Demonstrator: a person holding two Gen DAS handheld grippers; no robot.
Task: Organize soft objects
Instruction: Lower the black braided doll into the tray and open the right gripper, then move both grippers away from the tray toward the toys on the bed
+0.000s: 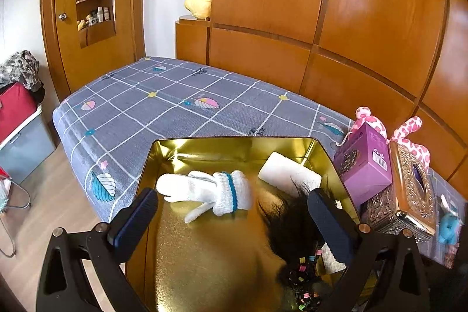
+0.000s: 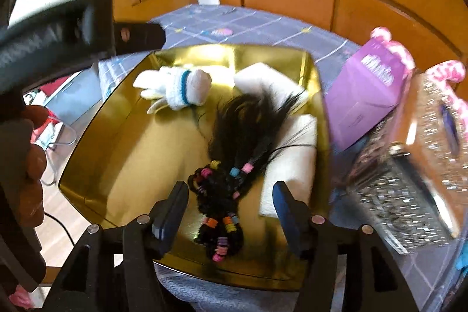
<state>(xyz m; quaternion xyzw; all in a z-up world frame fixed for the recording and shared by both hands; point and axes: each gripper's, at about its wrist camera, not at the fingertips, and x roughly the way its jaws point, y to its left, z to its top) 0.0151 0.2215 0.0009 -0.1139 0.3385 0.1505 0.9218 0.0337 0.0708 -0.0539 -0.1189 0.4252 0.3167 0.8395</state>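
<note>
A gold tray (image 1: 204,253) (image 2: 125,142) lies on the bed and holds soft things. In it are a white knitted glove with a blue cuff band (image 1: 204,190) (image 2: 175,85), white folded cloths (image 1: 288,171) (image 2: 295,160), and a black hair bundle with coloured elastics (image 1: 292,227) (image 2: 231,165). My left gripper (image 1: 232,195) is open, its fingers spread wide over the tray with nothing pressed between them. My right gripper (image 2: 231,189) is open just above the hair bundle, which lies between its pads (image 2: 175,203) without touching them.
A purple box (image 1: 365,163) (image 2: 365,98), an ornate metal tissue box (image 1: 412,186) (image 2: 424,165) and a pink spotted plush (image 1: 409,133) stand right of the tray. Grey checked bedding (image 1: 163,107) stretches behind. A wooden wardrobe (image 1: 321,19) backs the bed; a storage bin (image 1: 23,142) sits on the floor at left.
</note>
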